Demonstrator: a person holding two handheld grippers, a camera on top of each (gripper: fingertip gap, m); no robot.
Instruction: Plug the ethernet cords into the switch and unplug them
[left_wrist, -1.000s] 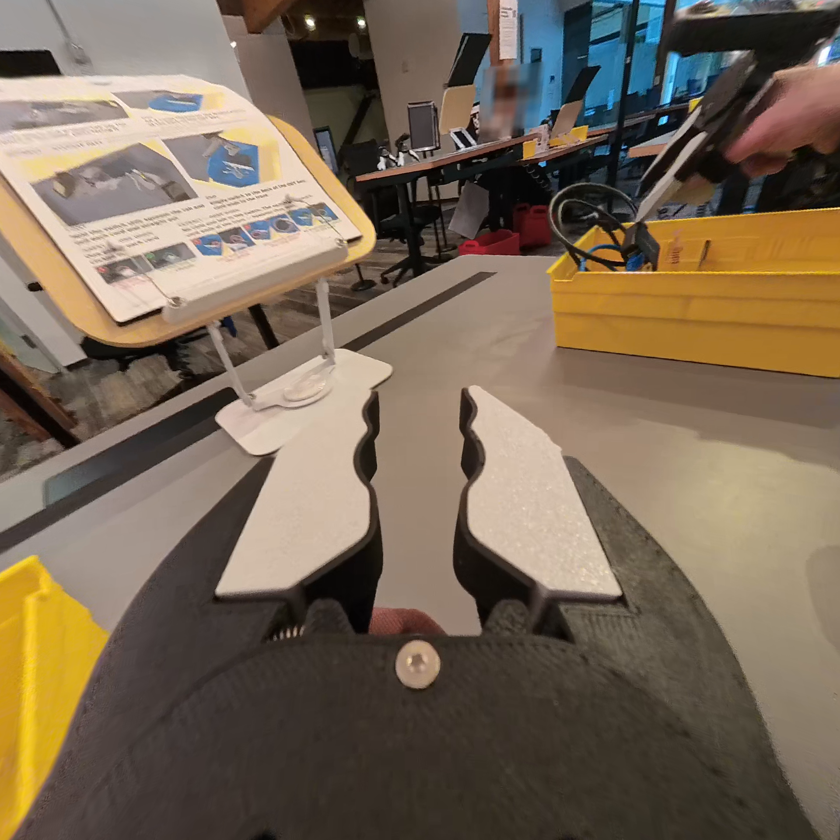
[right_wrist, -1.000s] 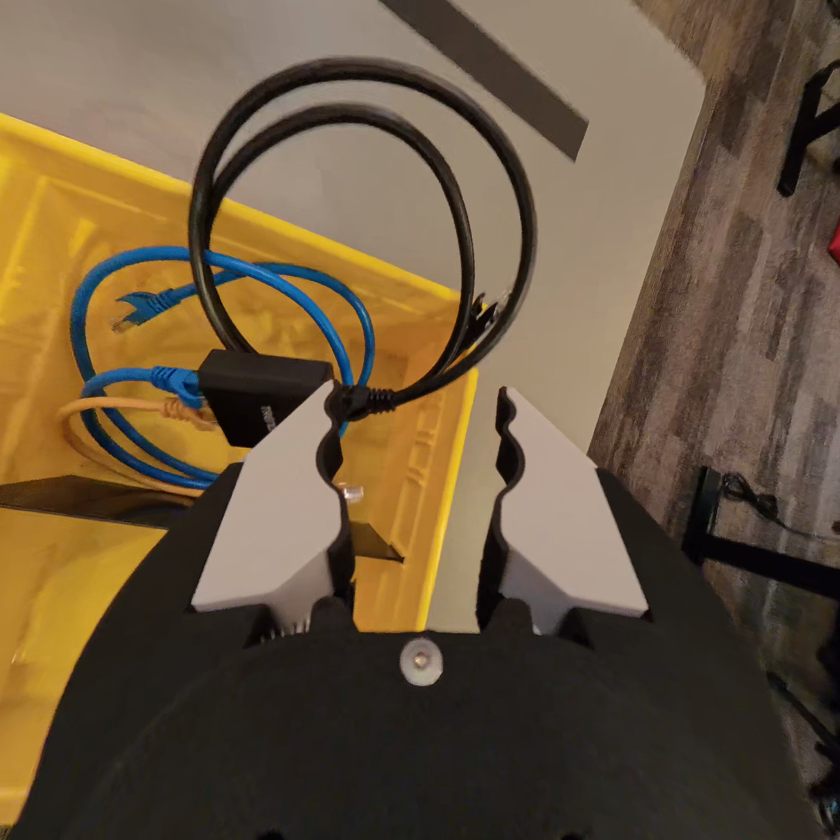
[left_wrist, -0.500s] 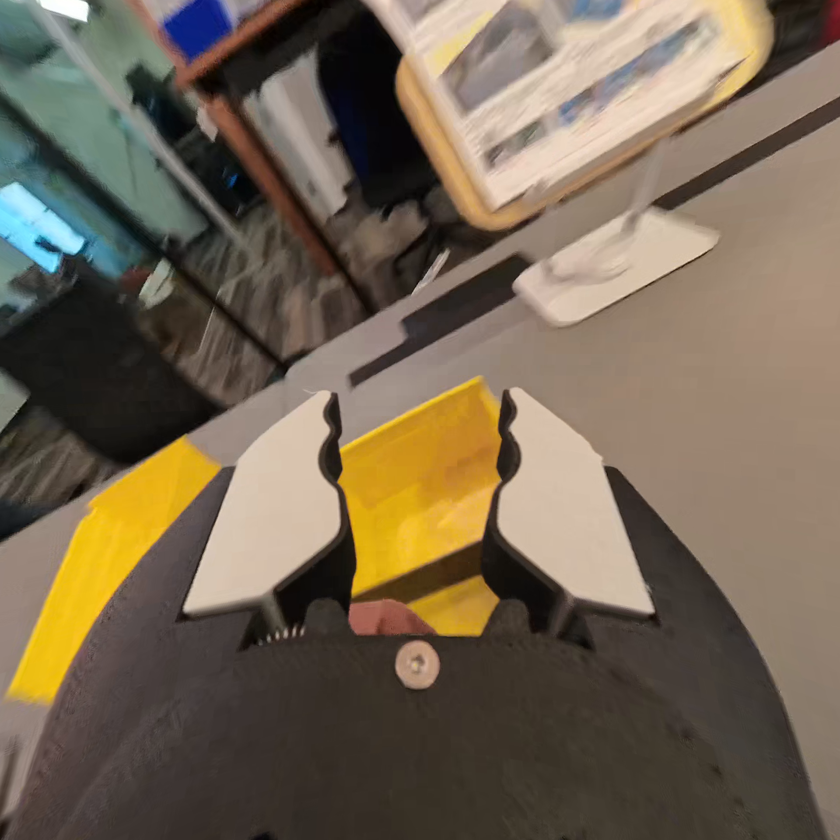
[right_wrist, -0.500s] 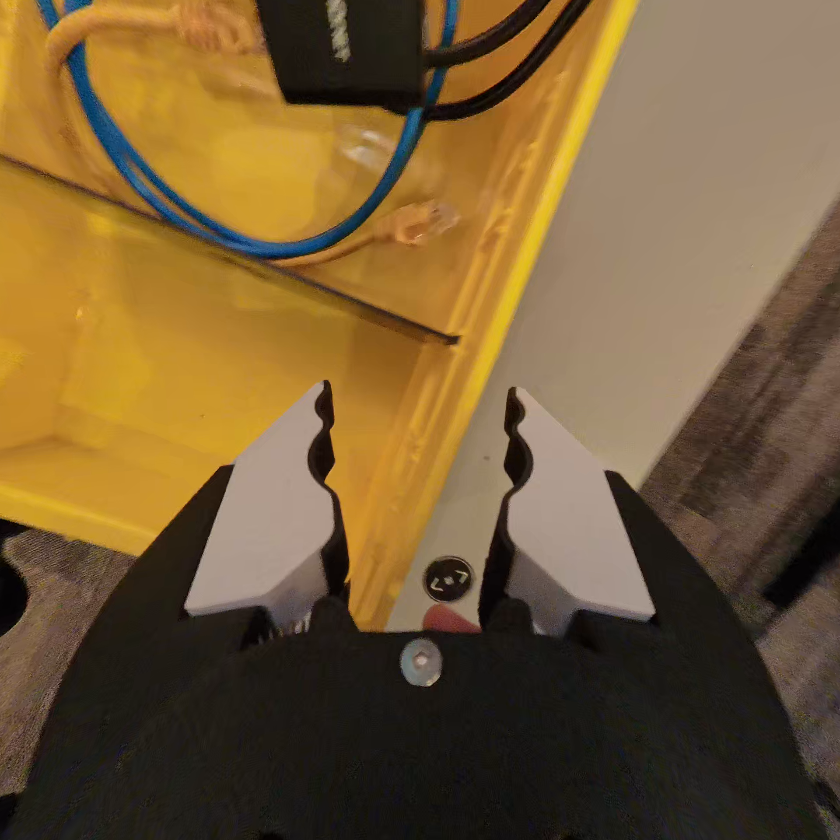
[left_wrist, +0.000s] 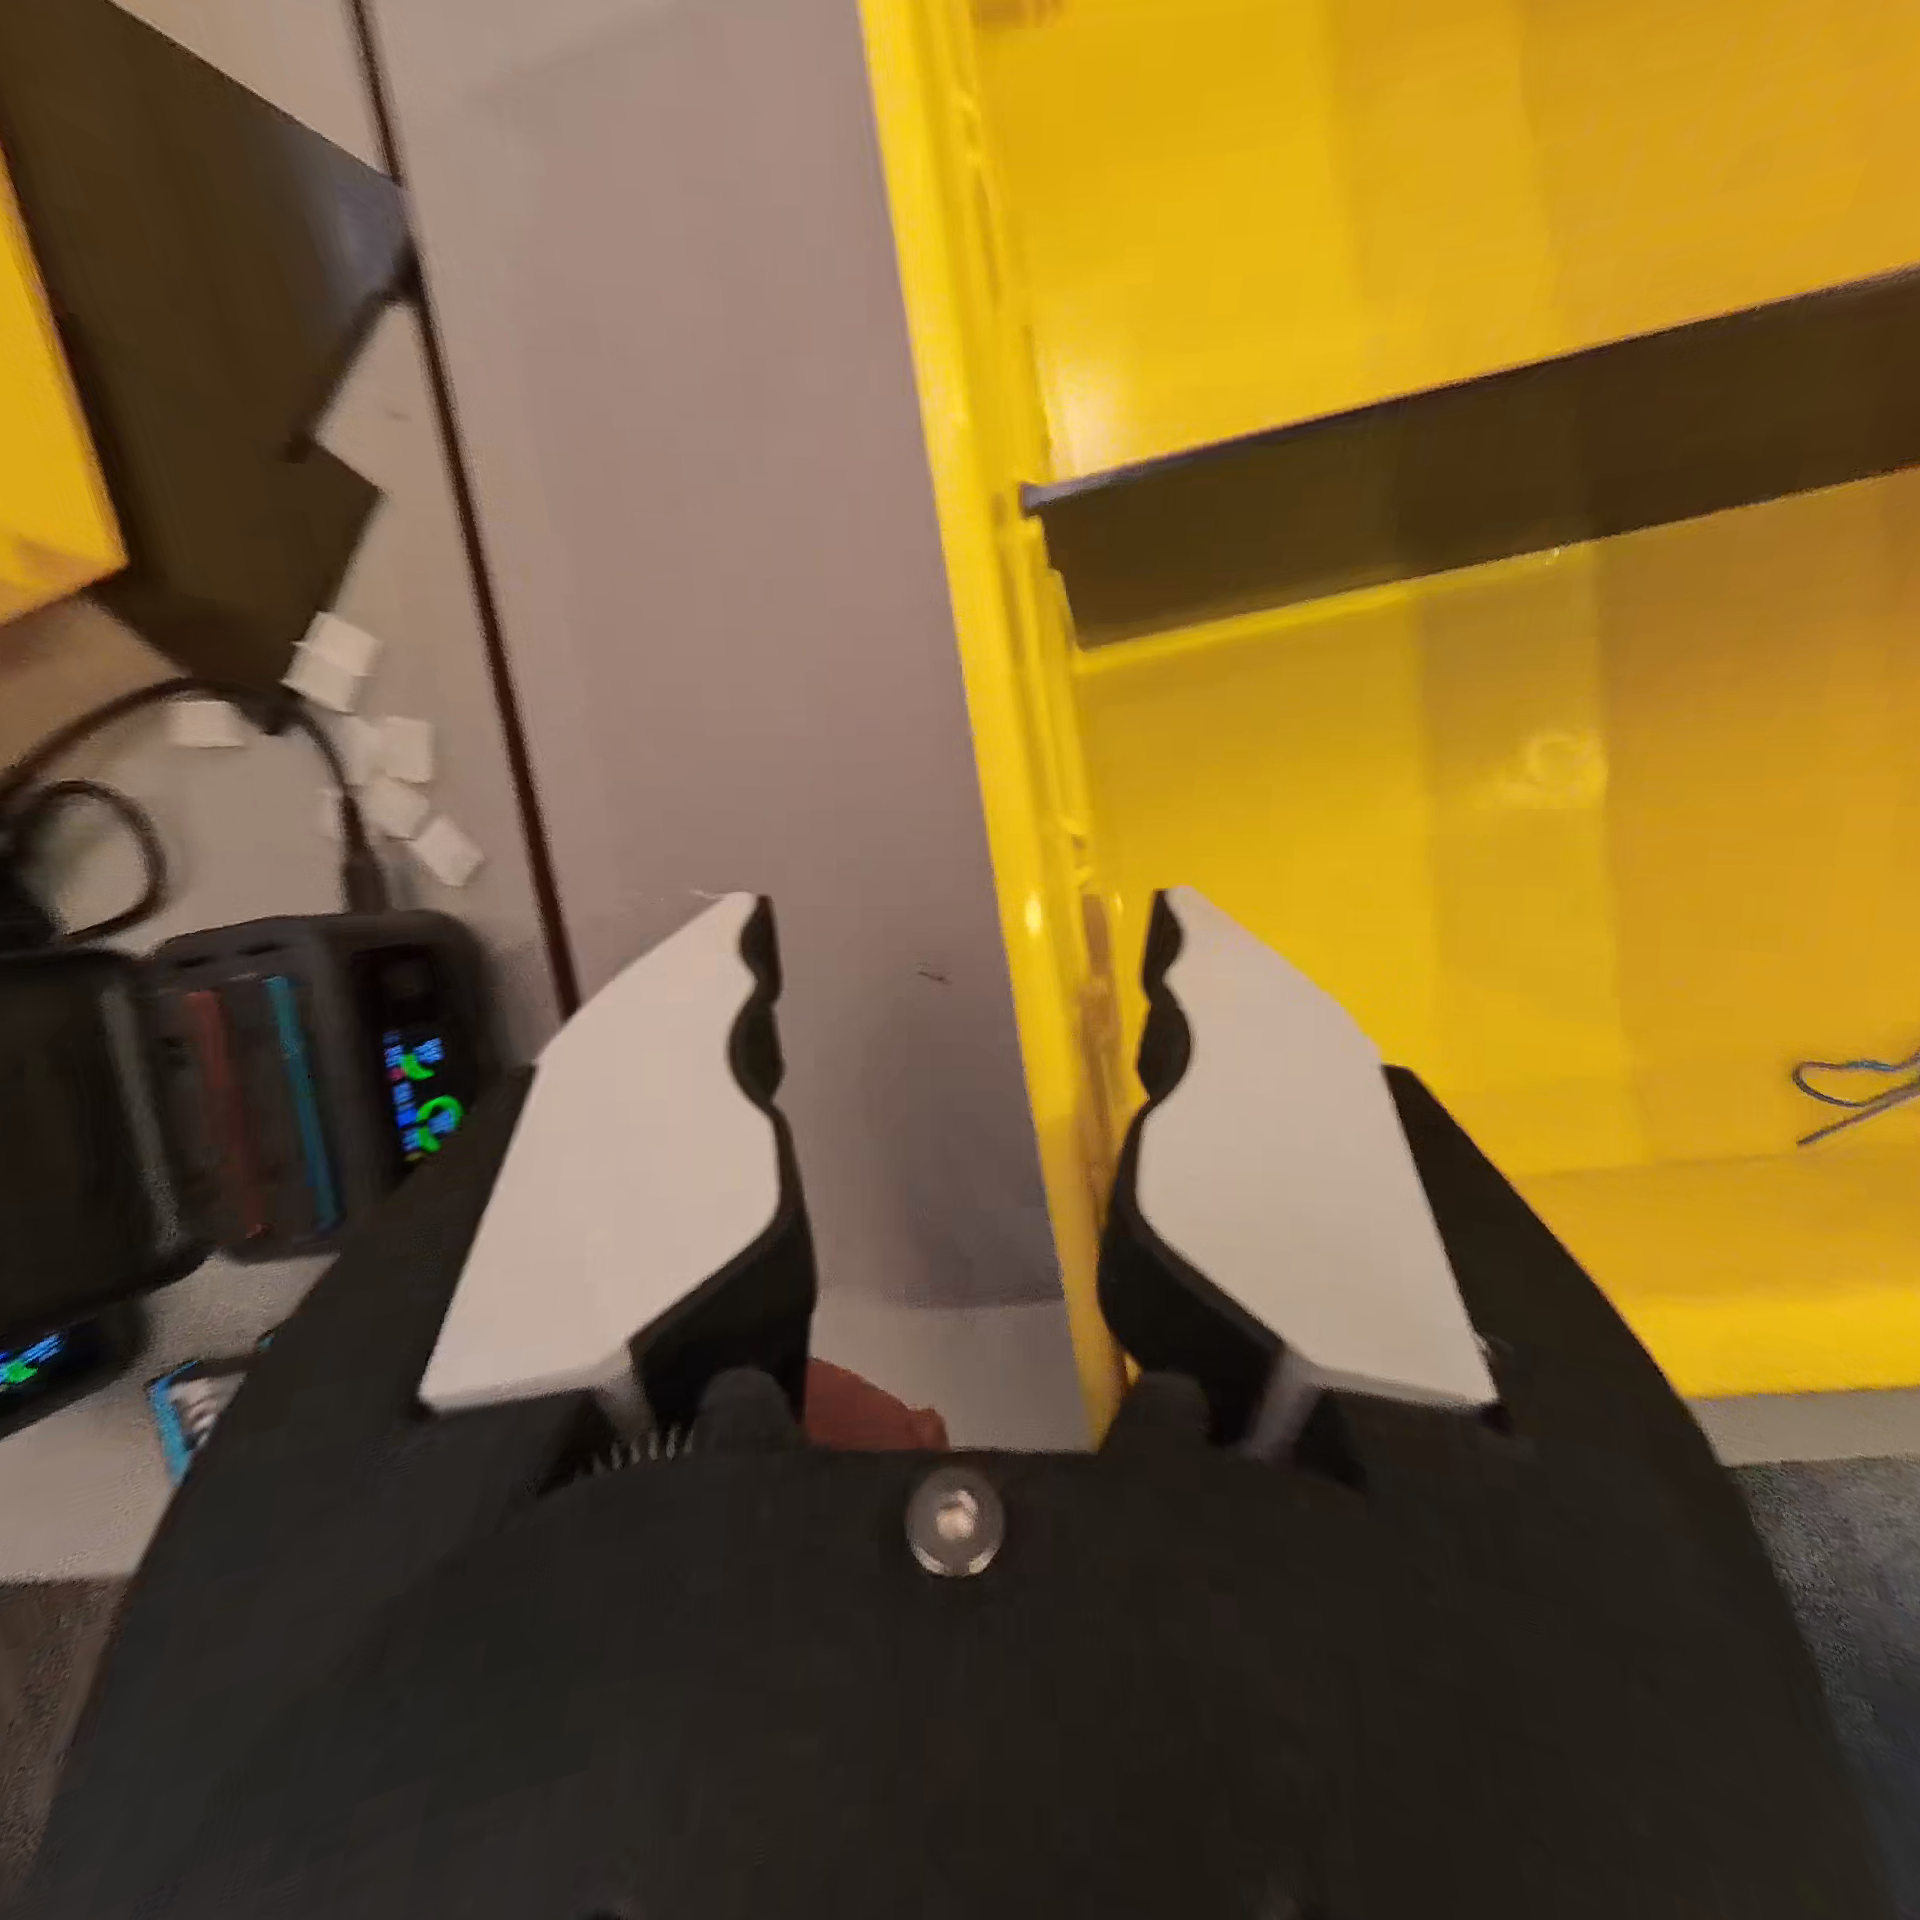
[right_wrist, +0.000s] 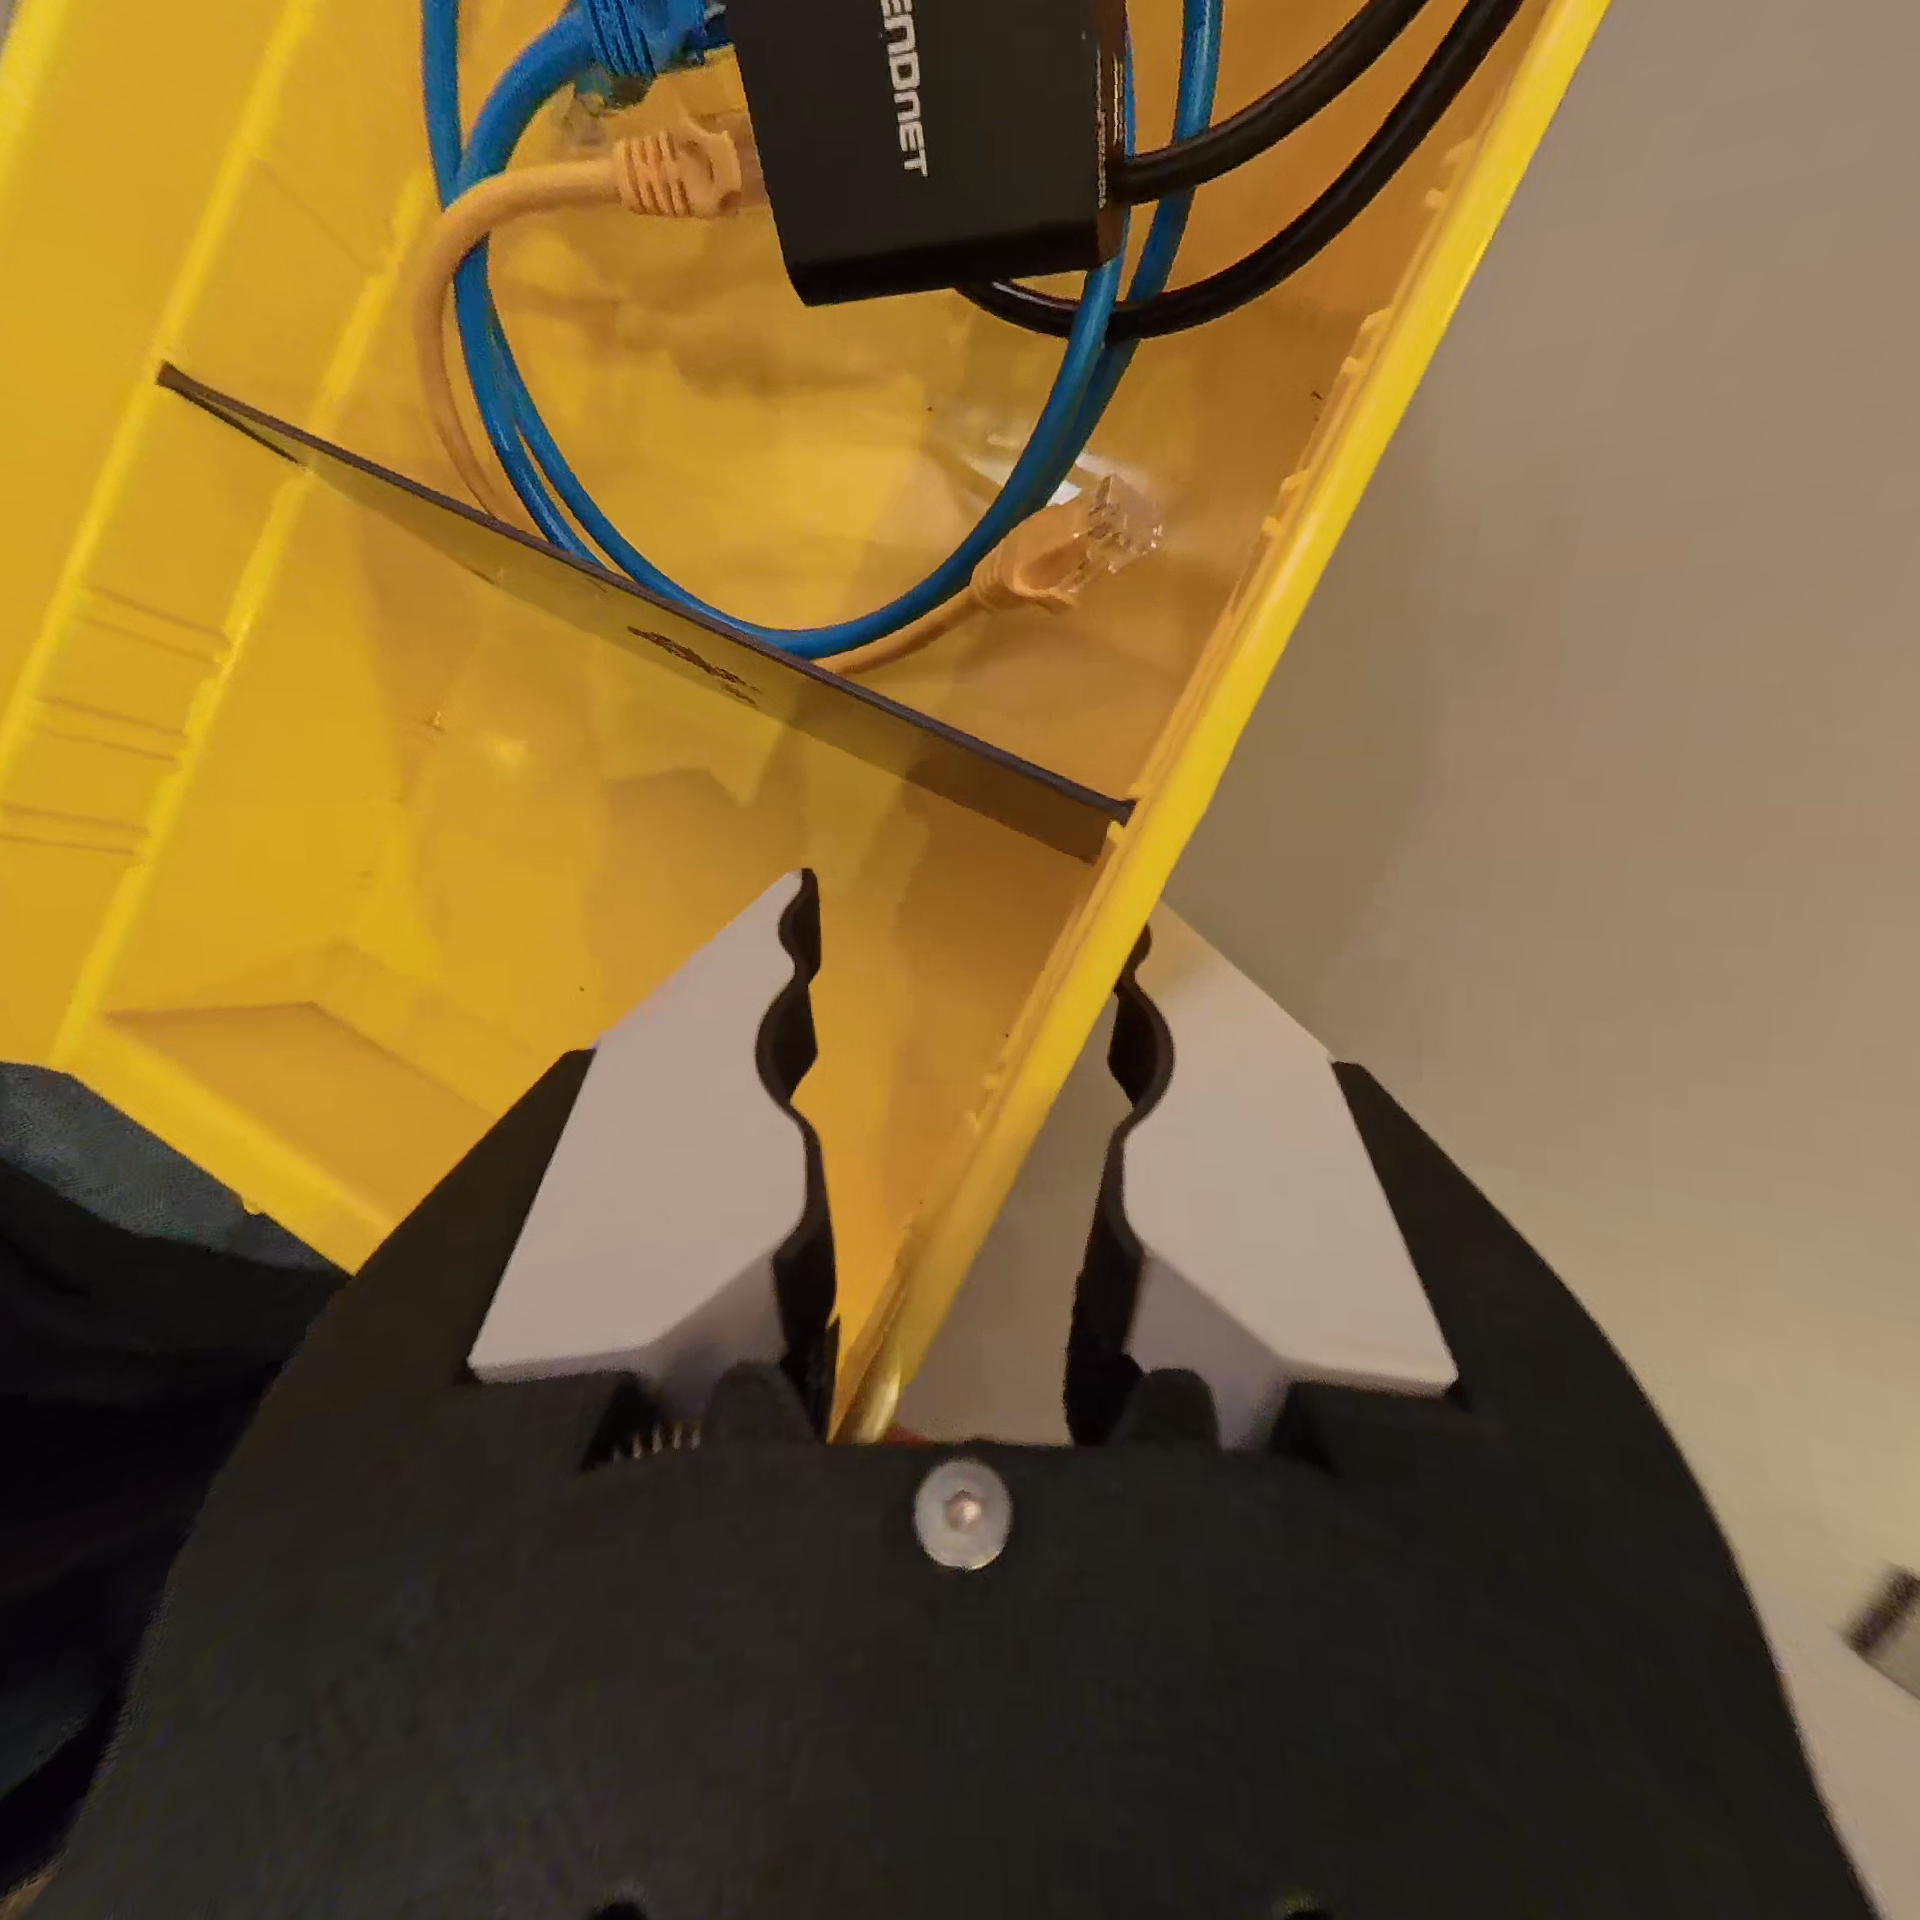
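Grey tabletop (left_wrist: 727, 520), matte, under warm indoor light; a thin dark seam (left_wrist: 468, 520) runs along it. Left of the seam: a dark angular panel (left_wrist: 208, 364), scattered small white squares (left_wrist: 384, 769), a looped black cable (left_wrist: 125, 810). A black device with small lit coloured displays (left_wrist: 312, 1091) sits near the table edge, blurred, possibly a battery charger. Grey carpet (left_wrist: 1829, 1621) shows beyond the table edge. From the right wrist view, plain grey tabletop (right_wrist: 1610, 727).

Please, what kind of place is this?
Probably an office or lab workbench: a grey table bears a yellow divided bin with a network switch and ethernet cords, beside a battery charger.
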